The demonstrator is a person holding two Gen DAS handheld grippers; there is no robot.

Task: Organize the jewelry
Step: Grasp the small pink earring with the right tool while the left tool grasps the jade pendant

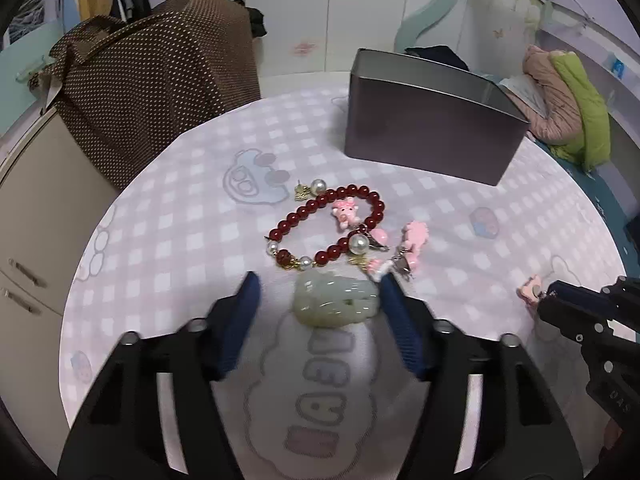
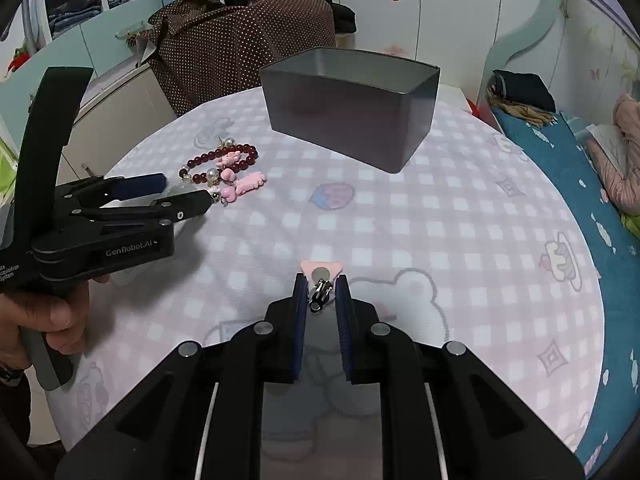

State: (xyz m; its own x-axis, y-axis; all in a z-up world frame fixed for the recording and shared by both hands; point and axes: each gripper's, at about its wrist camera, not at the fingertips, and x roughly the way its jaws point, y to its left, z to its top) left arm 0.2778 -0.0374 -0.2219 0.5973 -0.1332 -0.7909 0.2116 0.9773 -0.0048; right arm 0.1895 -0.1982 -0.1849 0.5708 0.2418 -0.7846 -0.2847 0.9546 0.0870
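Note:
A pale green jade pendant (image 1: 336,300) lies on the checked cloth between the fingers of my left gripper (image 1: 318,280). The right pad is at its edge, the left pad stands off it, so the gripper is open. Just beyond lie a red bead bracelet (image 1: 348,192) with pearls, a pink piglet charm (image 1: 344,210) and pink clips (image 1: 416,236). My right gripper (image 2: 321,280) is shut on a pink ear clip (image 2: 322,268) by its metal clasp, low over the cloth. From that side the left gripper (image 2: 184,192) covers most of the pendant.
An open grey tin box (image 2: 352,120) stands at the back of the round table (image 2: 460,220). A brown dotted bag (image 1: 160,76) sits on a cabinet behind left. A bed with a blue sheet (image 2: 560,184) runs along the right. A hand (image 2: 52,320) holds the left gripper.

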